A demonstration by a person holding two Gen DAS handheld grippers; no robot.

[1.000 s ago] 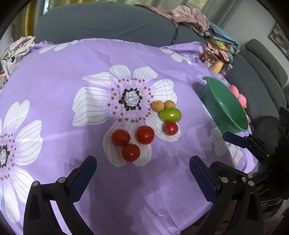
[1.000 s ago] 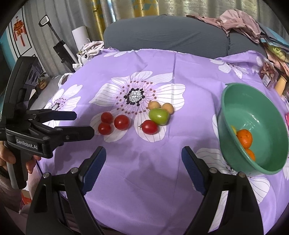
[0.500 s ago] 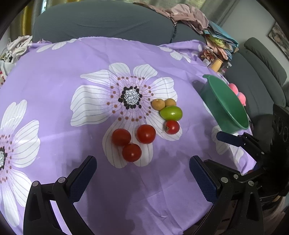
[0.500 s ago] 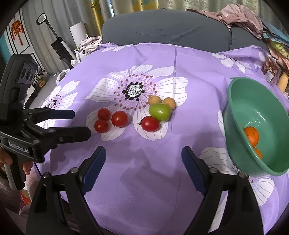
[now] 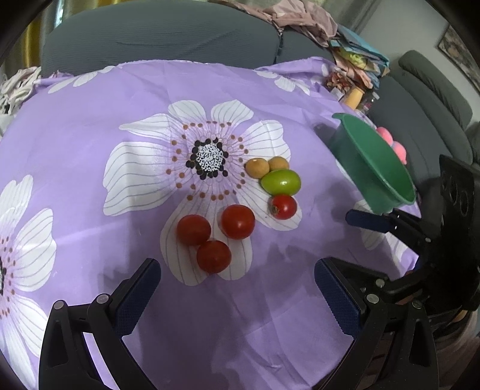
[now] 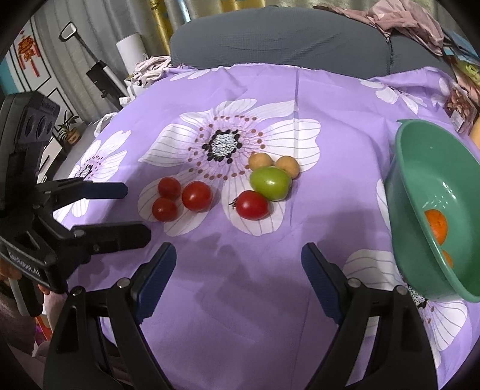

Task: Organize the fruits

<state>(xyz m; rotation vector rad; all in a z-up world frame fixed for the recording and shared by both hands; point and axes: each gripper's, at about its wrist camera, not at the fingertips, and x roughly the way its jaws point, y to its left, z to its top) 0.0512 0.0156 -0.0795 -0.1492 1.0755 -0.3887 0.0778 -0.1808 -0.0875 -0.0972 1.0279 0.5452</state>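
Green bowl (image 6: pixel 420 192) tilts at cloth edge (image 6: pixel 354 78); 7 fruits lie mid-cloth.

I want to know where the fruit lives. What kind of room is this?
Probably a living room at home. A grey sofa stands behind the table with the purple flowered cloth, clothes are piled on the sofa, and curtains hang behind it.

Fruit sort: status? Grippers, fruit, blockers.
Left gripper and right gripper open, empty, above cloth. Tomatoes and green fruit loose; oranges in green bowl. Nothing in the way.
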